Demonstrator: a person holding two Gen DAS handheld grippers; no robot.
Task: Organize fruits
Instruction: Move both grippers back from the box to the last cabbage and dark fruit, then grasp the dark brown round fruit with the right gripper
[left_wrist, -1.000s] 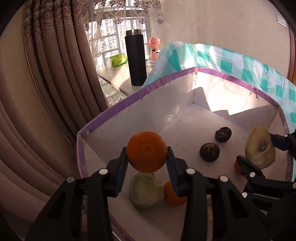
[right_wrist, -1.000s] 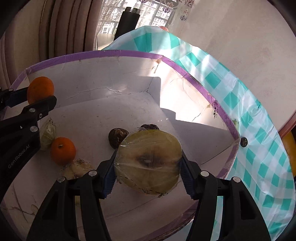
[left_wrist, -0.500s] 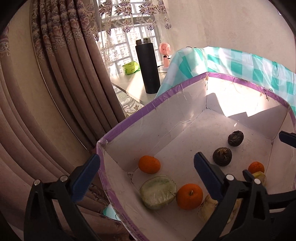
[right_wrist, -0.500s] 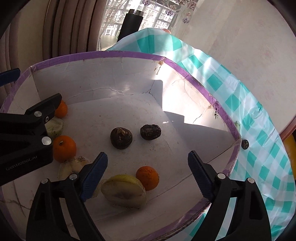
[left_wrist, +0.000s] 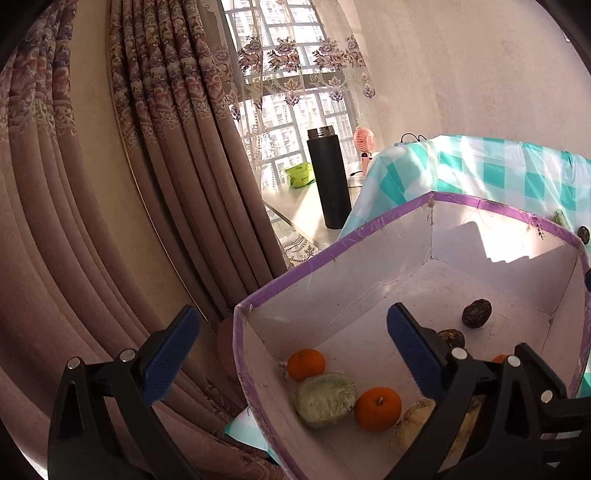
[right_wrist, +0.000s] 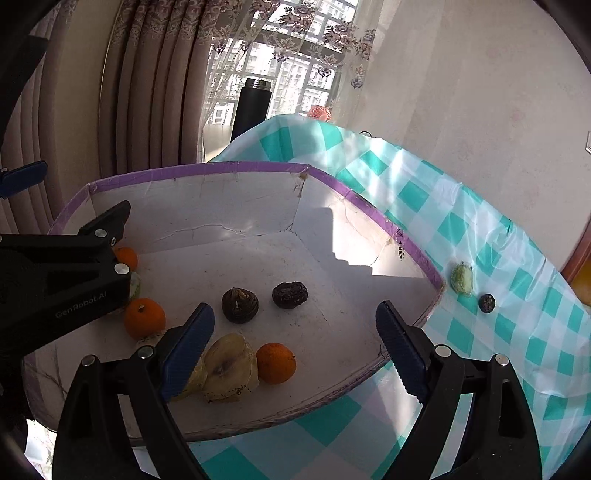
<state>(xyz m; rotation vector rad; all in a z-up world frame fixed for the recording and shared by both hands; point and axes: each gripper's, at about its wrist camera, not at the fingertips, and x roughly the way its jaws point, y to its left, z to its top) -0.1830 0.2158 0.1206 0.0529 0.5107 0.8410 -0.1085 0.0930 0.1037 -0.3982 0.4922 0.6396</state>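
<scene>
A white box with a purple rim (right_wrist: 229, 168) (left_wrist: 332, 254) holds several fruits: oranges (right_wrist: 275, 362) (right_wrist: 144, 318) (left_wrist: 306, 364) (left_wrist: 377, 408), a wrapped yellow half fruit (right_wrist: 229, 367), a wrapped green half fruit (left_wrist: 325, 398) and two dark fruits (right_wrist: 240, 305) (right_wrist: 290, 294). My left gripper (left_wrist: 291, 354) is open and empty above the box's left corner. My right gripper (right_wrist: 295, 349) is open and empty above the box's near side. A green wrapped fruit (right_wrist: 461, 277) and a small dark fruit (right_wrist: 486, 303) lie on the checked cloth to the right of the box.
The teal checked tablecloth (right_wrist: 480, 332) covers the table under the box. A black flask (left_wrist: 330, 177), a pink fan (left_wrist: 364, 146) and a green packet (left_wrist: 301, 175) stand on a far table by the window. Curtains (left_wrist: 110, 221) hang at the left.
Both grippers opened: the left let go of an orange and the right let go of the wrapped yellow fruit, both now in the box. Both grippers have since pulled up and back.
</scene>
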